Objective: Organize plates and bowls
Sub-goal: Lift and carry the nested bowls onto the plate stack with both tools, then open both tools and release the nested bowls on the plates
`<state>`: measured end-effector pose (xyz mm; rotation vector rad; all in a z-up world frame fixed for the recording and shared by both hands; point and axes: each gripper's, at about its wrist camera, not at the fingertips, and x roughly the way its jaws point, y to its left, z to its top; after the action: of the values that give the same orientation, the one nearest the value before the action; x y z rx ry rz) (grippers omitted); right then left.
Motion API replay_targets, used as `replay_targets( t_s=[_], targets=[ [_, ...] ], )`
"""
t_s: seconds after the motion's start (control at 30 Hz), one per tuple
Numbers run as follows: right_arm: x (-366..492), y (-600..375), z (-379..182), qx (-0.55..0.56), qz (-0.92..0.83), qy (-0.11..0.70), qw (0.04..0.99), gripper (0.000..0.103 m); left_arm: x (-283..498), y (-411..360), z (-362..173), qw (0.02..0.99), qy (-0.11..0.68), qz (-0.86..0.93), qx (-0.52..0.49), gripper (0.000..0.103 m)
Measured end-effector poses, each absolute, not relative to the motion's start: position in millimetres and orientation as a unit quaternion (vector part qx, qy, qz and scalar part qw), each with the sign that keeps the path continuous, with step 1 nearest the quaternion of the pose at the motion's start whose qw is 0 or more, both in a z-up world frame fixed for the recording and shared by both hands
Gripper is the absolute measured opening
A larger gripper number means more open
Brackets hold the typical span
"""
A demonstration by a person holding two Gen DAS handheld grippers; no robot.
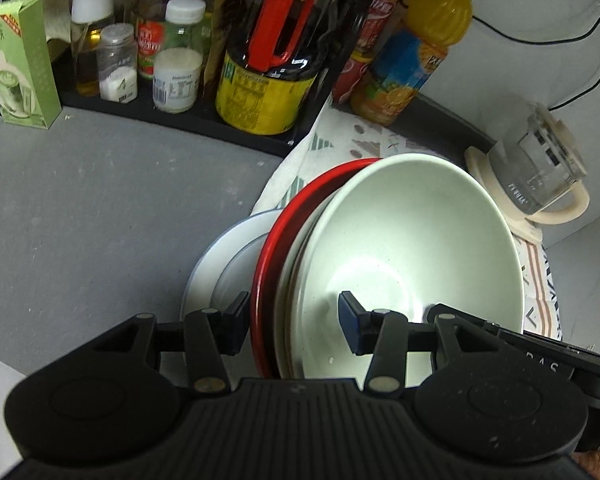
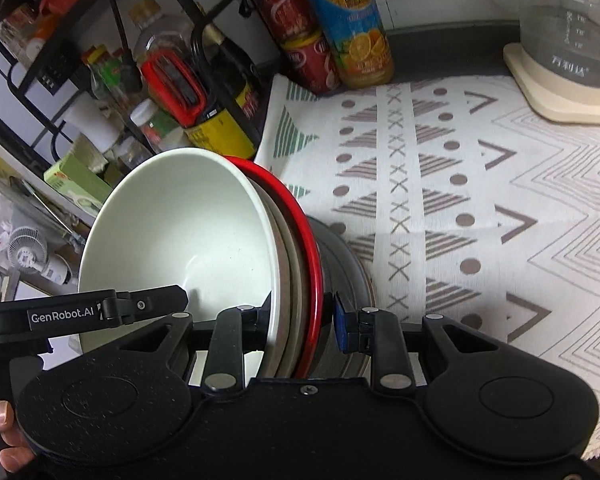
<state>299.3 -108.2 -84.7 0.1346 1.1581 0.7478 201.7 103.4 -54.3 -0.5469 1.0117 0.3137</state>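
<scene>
A stack stands tilted on edge: a pale green bowl [image 1: 412, 240] nested in a beige plate [image 1: 290, 300] and a red plate [image 1: 296, 216]. My left gripper [image 1: 294, 326] straddles the stack's rim, one finger behind the red plate, one inside the bowl. My right gripper [image 2: 300, 320] straddles the same stack [image 2: 180, 220] from the other side, jaws around the bowl, beige plate [image 2: 290, 292] and red plate [image 2: 310, 248]. A white plate with a blue rim [image 1: 220, 268] lies flat beneath, grey in the right wrist view [image 2: 344, 264].
A black rack [image 1: 188, 120] with bottles and jars stands at the back. A green box [image 1: 22, 64] sits at the left. An orange juice bottle [image 2: 348, 20] and red cans [image 2: 300, 36] stand behind the patterned cloth [image 2: 480, 200]. A glass kettle [image 2: 568, 36] is at the right.
</scene>
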Motion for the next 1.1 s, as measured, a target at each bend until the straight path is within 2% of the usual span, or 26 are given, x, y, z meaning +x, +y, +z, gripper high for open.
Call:
replay_targets(
  t_s=[0.67, 0.83, 0.87, 0.97, 1.0, 1.03, 1.1],
  targets=[
    [294.8, -97.4, -100.7, 0.065, 0.288, 0.565, 0.771, 0.027, 210.1, 121.1, -83.0, 0.812, 0.512, 0.096, -0.264, 0.046],
    [291.4, -97.7, -98.2, 0.081, 0.272, 0.549, 0.786, 0.030, 214.9, 122.9, -83.0, 0.813, 0.518, 0.074, -0.255, 0.050],
    [290.1, -97.9, -96.7, 0.085, 0.269, 0.544, 0.790, 0.034, 216.3, 123.2, -82.7, 0.813, 0.521, 0.069, -0.250, 0.050],
    [286.4, -98.9, -92.1, 0.095, 0.257, 0.531, 0.802, 0.053, 220.4, 125.8, -80.9, 0.815, 0.524, 0.053, -0.240, 0.057],
    [284.5, -99.6, -90.6, 0.095, 0.248, 0.527, 0.807, 0.057, 221.6, 126.2, -78.4, 0.818, 0.524, 0.051, -0.232, 0.064],
    [283.2, -100.3, -89.7, 0.097, 0.242, 0.524, 0.811, 0.057, 223.1, 125.7, -74.9, 0.822, 0.523, 0.049, -0.219, 0.073],
    [280.3, -102.9, -87.4, 0.106, 0.238, 0.519, 0.814, 0.060, 225.0, 125.2, -68.6, 0.831, 0.516, 0.038, -0.203, 0.084]
  ],
)
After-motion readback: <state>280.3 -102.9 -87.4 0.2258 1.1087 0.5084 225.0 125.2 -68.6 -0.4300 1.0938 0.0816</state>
